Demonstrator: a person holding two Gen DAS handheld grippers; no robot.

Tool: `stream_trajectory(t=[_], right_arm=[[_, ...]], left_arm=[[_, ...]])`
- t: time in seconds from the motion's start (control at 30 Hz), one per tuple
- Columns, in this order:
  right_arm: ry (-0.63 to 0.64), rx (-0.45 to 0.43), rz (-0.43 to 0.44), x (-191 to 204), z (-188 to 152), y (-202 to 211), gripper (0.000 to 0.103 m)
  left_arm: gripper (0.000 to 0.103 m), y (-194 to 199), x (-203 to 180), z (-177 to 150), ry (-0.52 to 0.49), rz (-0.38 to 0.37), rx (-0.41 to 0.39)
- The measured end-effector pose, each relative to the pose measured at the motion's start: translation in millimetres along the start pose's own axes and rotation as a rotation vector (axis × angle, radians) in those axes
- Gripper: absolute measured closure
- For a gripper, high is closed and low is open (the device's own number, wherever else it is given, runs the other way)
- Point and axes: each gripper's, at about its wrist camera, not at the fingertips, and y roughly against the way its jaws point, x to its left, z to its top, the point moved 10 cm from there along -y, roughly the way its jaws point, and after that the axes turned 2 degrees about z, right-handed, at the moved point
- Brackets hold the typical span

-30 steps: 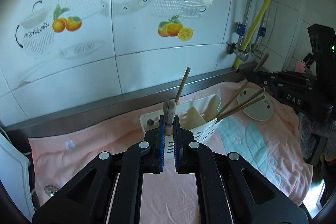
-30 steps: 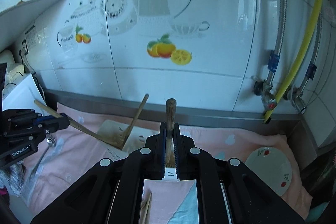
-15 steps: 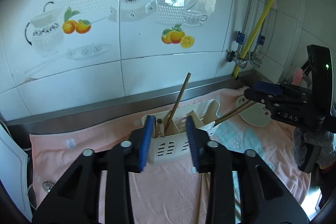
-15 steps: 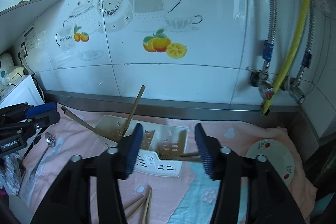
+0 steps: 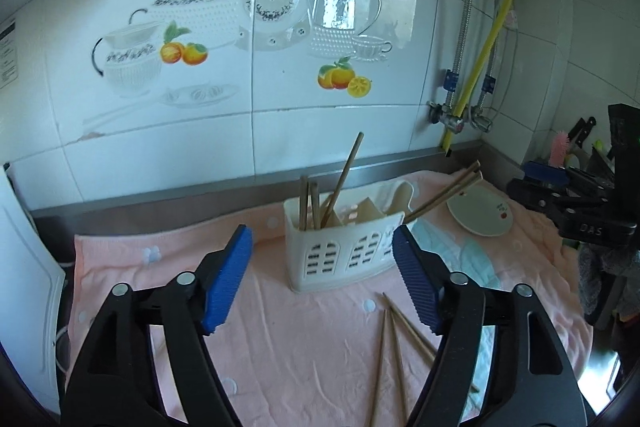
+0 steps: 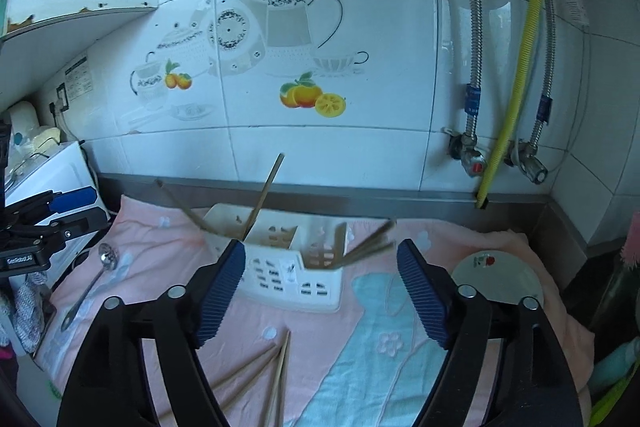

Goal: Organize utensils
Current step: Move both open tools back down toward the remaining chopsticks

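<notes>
Both hand-held grippers — left (image 5: 322, 281), right (image 6: 320, 293) — just opened, empty.

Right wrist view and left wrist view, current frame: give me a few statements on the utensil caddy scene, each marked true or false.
1. The white slotted plastic utensil caddy lies tipped on its side. False: it stands upright on the pink towel.
2. Loose wooden chopsticks lie on the towel. True.
3. The left gripper clamps a chopstick. False: its jaws have just been opening and nothing is between them.
4. A metal spoon lies on the towel, apart from the caddy. True.
5. The small white plate holds the spoon. False: nothing lies on it.
</notes>
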Motion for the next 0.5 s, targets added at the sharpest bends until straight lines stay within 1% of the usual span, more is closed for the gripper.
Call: stream_trajectory(t=[0.03,0.1,0.2,0.27,0.37,0.5], right_arm=[[0.001,0.004,0.005,1.7,-5.2,2.8,0.025],[0.005,0.008,0.016,5.2,-18.8,9.1,0.020],[0.016,0.018,0.020,10.6,-38.2,15.3,0.017],[0.024,0.023,0.018,13.8,-53.7,19.4,0.015],[0.013,0.041,0.034,17.1,-78.3,22.8,0.014],[-0.007,0.063,0.046,17.4,-108.6,25.4,0.014]], left_arm=[[0.024,1.4,0.2,-4.2,0.005,-0.004,0.002],[0.024,4.6,0.6,-15.7,0.011,-0.008,0.007],[0.018,9.2,4.0,-33.9,0.024,0.002,0.015],[0.018,11.4,6.6,-47.7,0.040,-0.001,0.023],[0.015,13.1,10.8,-65.5,0.062,-0.002,0.038],[0.014,13.3,18.5,-88.5,0.088,0.014,0.057]])
